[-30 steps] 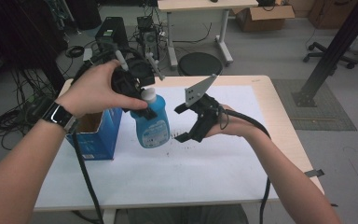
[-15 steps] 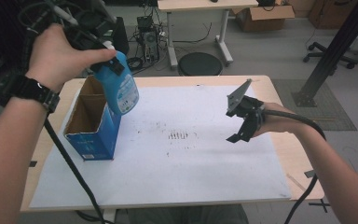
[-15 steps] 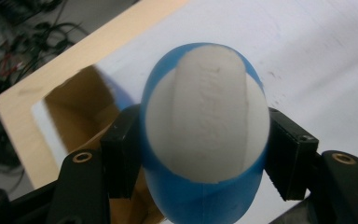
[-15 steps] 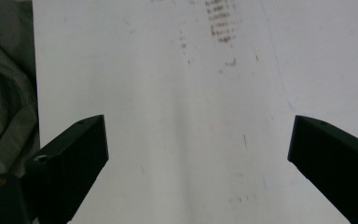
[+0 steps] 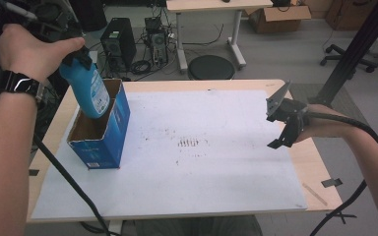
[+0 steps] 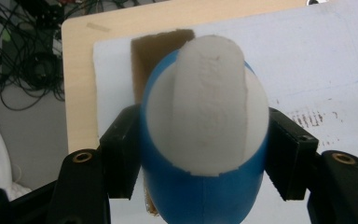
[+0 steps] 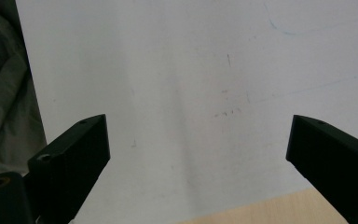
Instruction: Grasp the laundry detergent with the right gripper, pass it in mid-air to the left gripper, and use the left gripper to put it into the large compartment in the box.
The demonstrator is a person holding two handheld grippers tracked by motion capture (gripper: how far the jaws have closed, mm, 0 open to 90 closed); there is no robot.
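A blue spray bottle (image 5: 89,91) with a label hangs tilted over an open-topped blue cardboard box (image 5: 103,142) at the table's left. Its lower end sits at the box's opening. My left gripper (image 5: 77,58) is shut on the bottle's upper part, mostly hidden under the hand. In the left gripper view the black jaws squeeze the blue bottle (image 6: 205,186) on both sides below its white top, with the box's brown inside (image 6: 156,46) behind it. My right gripper (image 5: 281,129) hovers open over the white sheet's right side. Its jaws (image 7: 198,149) stand wide apart with nothing between them.
A white sheet (image 5: 202,187) covers most of the wooden table (image 5: 320,162), with dark marks (image 5: 189,142) at its middle. Black tape (image 5: 332,183) lies at the right edge. A stool (image 5: 210,66) and a computer tower (image 5: 119,46) stand on the floor beyond.
The left gripper lifted the bottle off the sheet, carried it left over the box and lowered its base to the opening. The right gripper drew back to the right and stayed open.
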